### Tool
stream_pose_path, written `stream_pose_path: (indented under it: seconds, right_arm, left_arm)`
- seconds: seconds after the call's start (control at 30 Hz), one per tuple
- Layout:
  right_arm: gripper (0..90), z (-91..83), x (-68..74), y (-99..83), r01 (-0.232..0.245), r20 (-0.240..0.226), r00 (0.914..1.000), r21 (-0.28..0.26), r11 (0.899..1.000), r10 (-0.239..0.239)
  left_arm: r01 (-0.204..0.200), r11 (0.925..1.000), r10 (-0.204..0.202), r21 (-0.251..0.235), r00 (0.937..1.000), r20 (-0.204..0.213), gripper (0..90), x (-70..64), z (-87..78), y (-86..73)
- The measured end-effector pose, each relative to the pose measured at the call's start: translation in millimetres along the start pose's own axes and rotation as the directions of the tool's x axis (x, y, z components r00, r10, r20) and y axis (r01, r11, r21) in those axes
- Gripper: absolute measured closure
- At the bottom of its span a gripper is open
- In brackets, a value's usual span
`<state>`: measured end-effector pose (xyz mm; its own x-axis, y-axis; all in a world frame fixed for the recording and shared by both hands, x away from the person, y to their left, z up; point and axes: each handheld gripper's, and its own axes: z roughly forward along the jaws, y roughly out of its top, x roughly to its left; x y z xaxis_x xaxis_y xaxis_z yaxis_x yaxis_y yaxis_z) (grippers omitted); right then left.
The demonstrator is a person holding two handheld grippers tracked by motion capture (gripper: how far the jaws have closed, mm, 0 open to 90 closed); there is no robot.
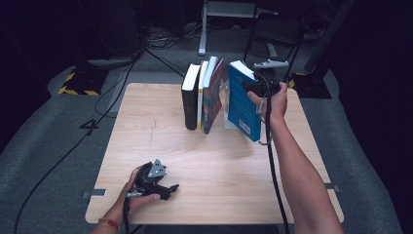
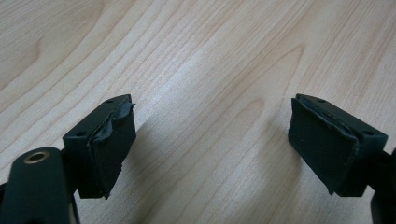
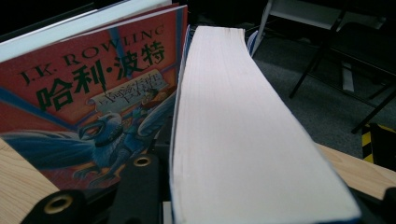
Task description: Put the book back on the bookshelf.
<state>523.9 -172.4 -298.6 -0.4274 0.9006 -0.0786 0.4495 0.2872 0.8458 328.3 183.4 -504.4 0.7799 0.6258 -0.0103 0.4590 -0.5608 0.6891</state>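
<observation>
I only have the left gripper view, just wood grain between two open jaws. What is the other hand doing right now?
Observer: The right hand-held gripper holds a blue book at the far side of the table, beside a standing row of books.
Operator: Is the blue book upright?
Observer: No, it is tilted, its top leaning toward the row.
Operator: What sits nearest to it in the row?
Observer: A red-covered book with a winged creature and J.K. Rowling printed on the front.
Operator: And where is my gripper?
Observer: The left hand-held gripper rests low at the table's near edge, jaws apart, holding nothing.
</observation>
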Motion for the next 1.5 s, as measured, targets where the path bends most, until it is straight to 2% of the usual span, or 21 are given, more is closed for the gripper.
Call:
stream_pose_path:
  seconds: [0.2,0.43,0.63,0.83,1.03,1.13,1.23,1.27,1.3,1.33,1.4,1.5]
  right_arm:
    - [60.4,-5.6,-1.3,-11.0,-0.010,-0.006,0.9999,-0.027,1.000,0.009]
    - [59.9,-18.7,1.1,-30.0,0.013,-0.022,0.9996,-0.050,0.999,-0.014]
    - [59.6,-33.1,-1.0,-50.0,0.015,-0.043,0.9989,-0.051,0.999,-0.018]
    - [59.4,-42.8,-2.0,-60.9,0.032,-0.065,0.9973,-0.037,0.999,-0.034]
    - [57.2,-51.1,-7.4,-62.1,0.036,-0.103,0.9940,-0.004,0.999,-0.037]
    - [54.8,-50.1,-8.5,-56.9,0.057,-0.113,0.9922,0.044,0.997,-0.052]
    - [52.4,-49.5,-9.8,-52.2,0.058,-0.104,0.9932,0.057,0.997,-0.052]
    - [50.4,-46.7,-10.0,-47.3,0.081,-0.125,0.9898,0.094,0.992,-0.068]
    - [50.4,-46.7,-10.0,-47.3,0.081,-0.125,0.9898,0.094,0.992,-0.068]
    - [49.5,-43.2,-10.9,-44.1,0.075,-0.148,0.9874,0.115,0.991,-0.057]
    - [48.9,-40.6,-10.8,-42.4,0.079,-0.163,0.9849,0.132,0.988,-0.057]
    - [50.3,-32.0,-9.0,-37.2,0.089,-0.154,0.9861,0.166,0.982,-0.063]
  left_arm:
    - [0.002,1.0000,-0.002,-0.001,1.0000,0.002,15.2,-0.2,0.4,0.3]
    - [0.004,1.0000,-0.004,-0.001,1.0000,-0.001,15.2,-0.8,0.6,0.5]
    - [0.000,1.0000,0.000,0.001,1.0000,-0.001,15.2,-0.9,1.0,1.2]
    - [0.002,1.0000,-0.002,-0.002,1.0000,0.002,15.2,-1.5,2.5,2.3]
    - [0.003,1.0000,-0.003,-0.001,1.0000,0.003,15.2,-1.8,2.8,2.6]
    - [0.003,1.0000,-0.003,-0.001,1.0000,0.003,15.1,-1.8,2.8,2.6]
    - [0.002,1.0000,-0.002,-0.001,1.0000,0.003,15.2,-1.8,2.8,2.6]
    - [0.003,1.0000,-0.003,-0.001,1.0000,0.004,15.1,-1.8,2.8,2.6]
    - [0.003,1.0000,-0.003,-0.001,1.0000,0.004,15.1,-1.8,2.8,2.6]
    - [0.002,1.0000,-0.002,-0.002,1.0000,0.003,15.1,-1.7,2.9,2.7]
    - [0.004,1.0000,-0.004,-0.002,1.0000,0.003,15.1,-1.8,2.9,2.7]
    - [0.004,1.0000,-0.004,-0.002,1.0000,0.003,15.1,-1.9,3.0,2.7]
